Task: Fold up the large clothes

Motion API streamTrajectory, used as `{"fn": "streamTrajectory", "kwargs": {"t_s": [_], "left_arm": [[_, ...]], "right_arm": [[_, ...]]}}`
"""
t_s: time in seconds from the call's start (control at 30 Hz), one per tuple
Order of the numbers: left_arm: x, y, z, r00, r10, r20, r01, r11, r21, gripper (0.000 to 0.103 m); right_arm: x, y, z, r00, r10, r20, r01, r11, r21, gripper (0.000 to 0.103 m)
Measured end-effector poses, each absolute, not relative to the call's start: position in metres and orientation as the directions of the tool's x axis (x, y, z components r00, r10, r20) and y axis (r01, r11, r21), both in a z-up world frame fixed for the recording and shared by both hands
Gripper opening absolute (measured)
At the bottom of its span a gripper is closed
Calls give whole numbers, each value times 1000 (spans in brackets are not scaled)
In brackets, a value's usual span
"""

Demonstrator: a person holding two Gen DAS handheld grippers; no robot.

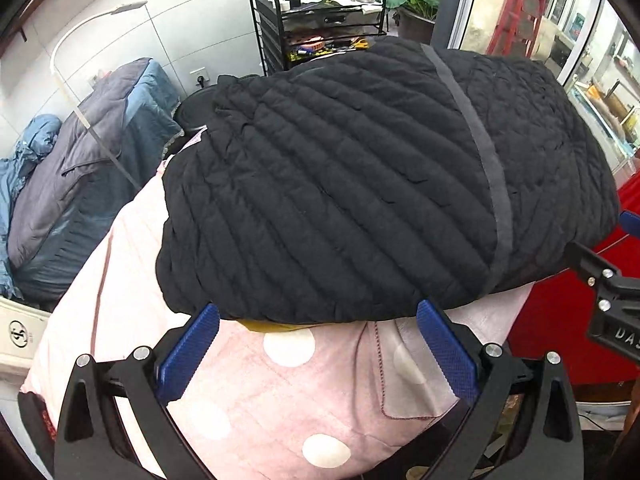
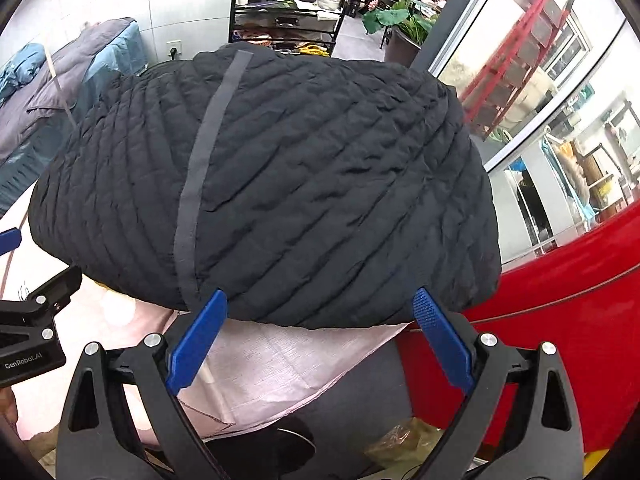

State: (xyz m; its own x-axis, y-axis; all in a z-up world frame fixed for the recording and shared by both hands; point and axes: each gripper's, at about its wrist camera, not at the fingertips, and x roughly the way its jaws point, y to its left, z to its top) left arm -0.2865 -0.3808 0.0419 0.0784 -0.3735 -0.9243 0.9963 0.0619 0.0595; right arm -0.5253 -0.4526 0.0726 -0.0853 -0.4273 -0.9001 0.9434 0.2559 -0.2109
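A black quilted jacket point(image 1: 360, 184) lies folded into a broad pad on a pink dotted cover point(image 1: 248, 392), with a grey tape strip point(image 1: 480, 152) running across it. My left gripper point(image 1: 318, 312) stands open at the jacket's near edge, its blue fingers point(image 1: 188, 352) spread and nothing between them. In the right wrist view the same jacket point(image 2: 320, 184) fills the middle. My right gripper point(image 2: 320, 300) is open too, just off the near hem, its blue fingertips point(image 2: 436, 328) holding nothing. Each gripper shows at the side of the other's view.
A heap of blue and grey bedding point(image 1: 80, 168) lies at the left. Behind the jacket stands a black rack point(image 1: 320, 16) with bottles and a potted plant point(image 2: 400, 20). A red surface point(image 2: 560, 280) and glass panels point(image 2: 540, 100) border the right side.
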Motion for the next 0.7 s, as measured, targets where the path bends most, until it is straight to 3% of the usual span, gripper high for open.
{"fn": "streamTrajectory", "kwargs": {"t_s": [0.7], "left_arm": [[-279, -388, 38, 104, -346, -933, 993, 83, 80, 97]], "right_arm": [[-512, -460, 69, -92, -421, -902, 929, 289, -230, 93]]}}
